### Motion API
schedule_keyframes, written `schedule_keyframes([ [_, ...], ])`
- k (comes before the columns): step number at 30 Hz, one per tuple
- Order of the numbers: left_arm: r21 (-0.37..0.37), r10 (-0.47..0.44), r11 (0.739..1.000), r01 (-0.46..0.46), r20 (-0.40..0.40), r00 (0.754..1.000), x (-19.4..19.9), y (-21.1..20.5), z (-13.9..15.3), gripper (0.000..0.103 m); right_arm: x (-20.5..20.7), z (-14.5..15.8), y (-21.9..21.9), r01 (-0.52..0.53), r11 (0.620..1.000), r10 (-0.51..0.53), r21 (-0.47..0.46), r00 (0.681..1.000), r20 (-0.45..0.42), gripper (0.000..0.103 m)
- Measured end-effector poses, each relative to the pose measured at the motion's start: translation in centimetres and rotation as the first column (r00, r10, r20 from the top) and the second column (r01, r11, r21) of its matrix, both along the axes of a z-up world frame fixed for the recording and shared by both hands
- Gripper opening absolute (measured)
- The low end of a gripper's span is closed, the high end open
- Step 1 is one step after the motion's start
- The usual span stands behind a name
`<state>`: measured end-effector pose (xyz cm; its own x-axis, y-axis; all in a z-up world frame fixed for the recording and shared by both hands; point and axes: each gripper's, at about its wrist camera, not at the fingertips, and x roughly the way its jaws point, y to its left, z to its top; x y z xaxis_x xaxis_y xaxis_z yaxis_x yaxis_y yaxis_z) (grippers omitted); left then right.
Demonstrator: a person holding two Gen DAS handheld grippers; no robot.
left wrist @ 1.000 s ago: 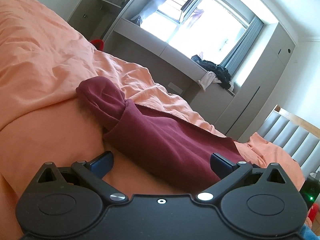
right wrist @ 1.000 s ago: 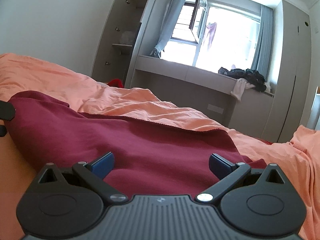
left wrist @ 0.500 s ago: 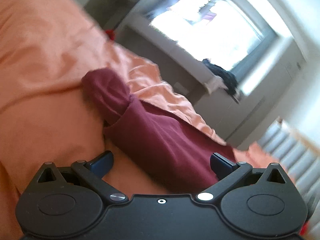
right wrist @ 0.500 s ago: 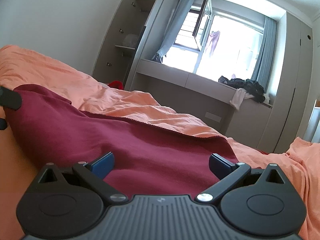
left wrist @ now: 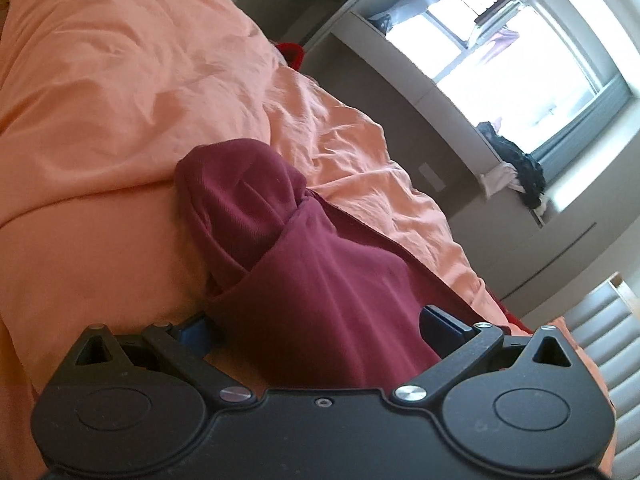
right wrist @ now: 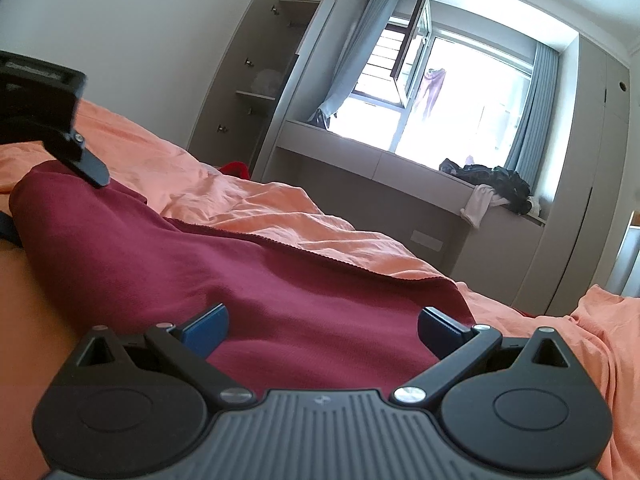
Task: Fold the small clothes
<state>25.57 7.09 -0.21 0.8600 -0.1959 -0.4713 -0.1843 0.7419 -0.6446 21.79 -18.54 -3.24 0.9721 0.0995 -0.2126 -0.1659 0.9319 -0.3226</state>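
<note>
A maroon garment [left wrist: 320,280] lies on the orange bedsheet [left wrist: 100,100], one end rolled into a bunched sleeve [left wrist: 240,200]. My left gripper [left wrist: 320,324] is open, its blue pads wide apart, the cloth's near edge lying between them. In the right wrist view the same garment [right wrist: 200,264] spreads flat across the bed. My right gripper [right wrist: 320,328] is open over the cloth's near edge. The left gripper [right wrist: 48,128] shows at the far left of that view, over the garment's left end.
A crumpled orange duvet [right wrist: 320,224] lies behind the garment. Beyond the bed are a window ledge with dark clothes [right wrist: 496,188], an open wardrobe [right wrist: 264,92] and a small red item [right wrist: 234,169]. A padded headboard [left wrist: 600,340] is at the right.
My left gripper has tilted and moved closer to the garment, its near edge now between the pads. In the right view the left gripper has risen into sight at the far left.
</note>
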Motion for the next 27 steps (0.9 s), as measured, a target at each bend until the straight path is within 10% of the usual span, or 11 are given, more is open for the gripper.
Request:
schedule_keyframes([
  [15,0.079,0.031,0.996,-0.029,-0.016,0.999,0.0,-1.3,0.0,0.096,-0.1,0.1,-0.1,0.003,1.0,-0.003,-0.002,1.0,-0.003,0.103],
  [27,0.123,0.094,0.988,-0.089,-0.035,0.995,0.2,-0.7,0.3,0.036,0.2,0.1,-0.3,0.003,1.0,-0.003,0.003,1.0,-0.013,0.103],
])
